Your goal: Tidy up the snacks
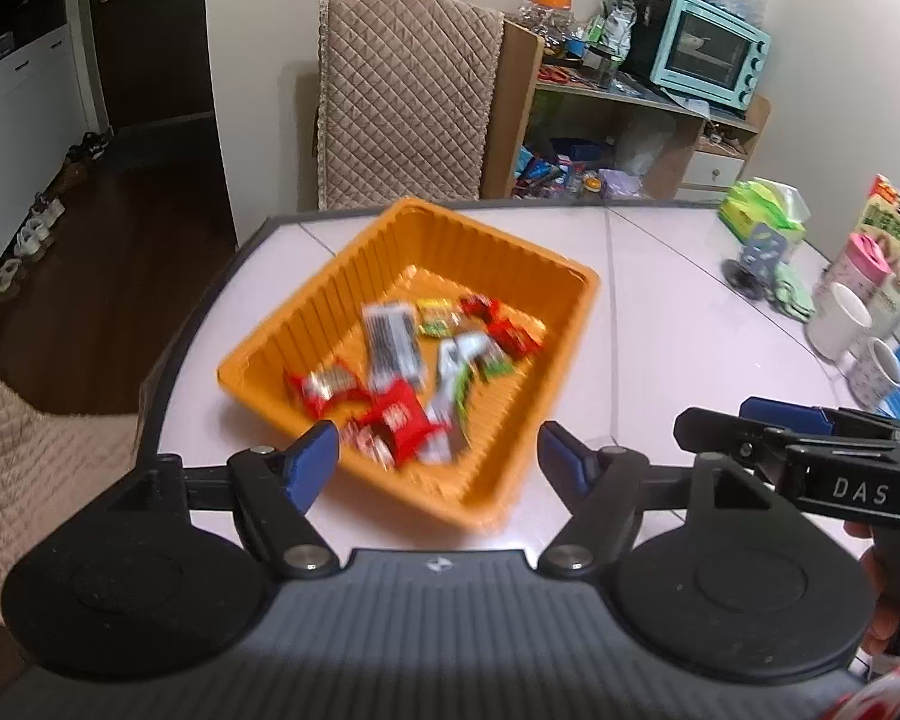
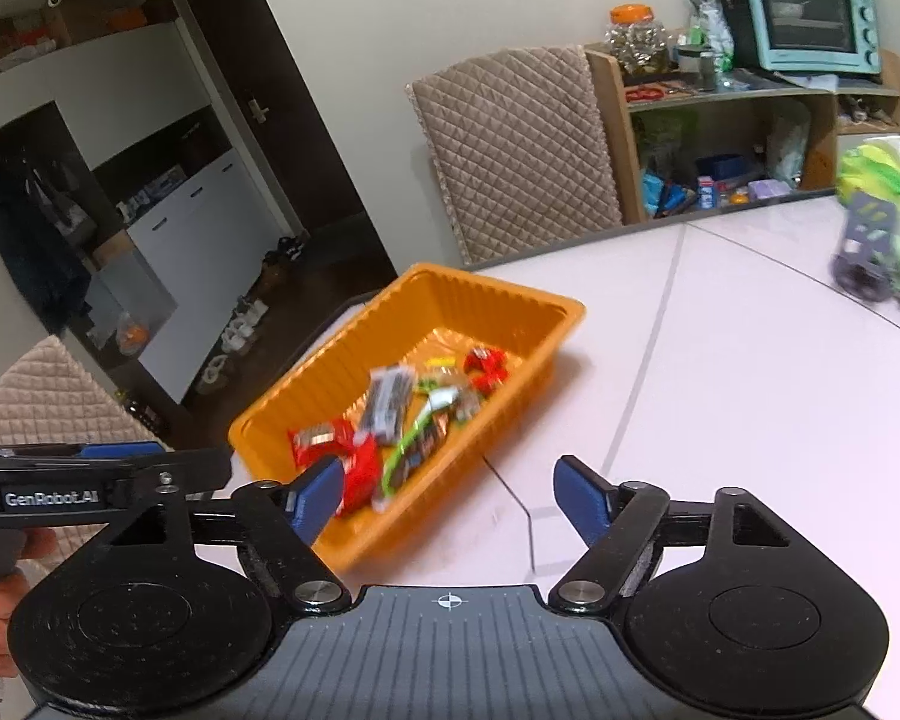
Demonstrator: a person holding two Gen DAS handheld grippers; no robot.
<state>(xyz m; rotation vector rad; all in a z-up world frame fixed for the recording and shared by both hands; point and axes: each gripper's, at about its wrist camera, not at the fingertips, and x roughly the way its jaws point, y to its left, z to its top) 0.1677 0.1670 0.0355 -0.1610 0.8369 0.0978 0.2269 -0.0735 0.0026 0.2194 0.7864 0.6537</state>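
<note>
Both of your grippers, the left gripper (image 1: 438, 456) and the right gripper (image 2: 447, 495), hang with jaws spread and nothing between them, just above the near edge of the orange tray (image 1: 306, 294). The tray sits on the pale desk (image 1: 660, 324) with a loose heap of wrapped snacks (image 1: 408, 372) inside, so the gathering step looks finished or nearly so. For your next move, check the desk for any stray packet; none is visible near the tray.

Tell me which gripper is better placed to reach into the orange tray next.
Probably left. The left gripper is open and frames the tray with its snacks. The right gripper is open too, but the tray sits off to its left.
</note>
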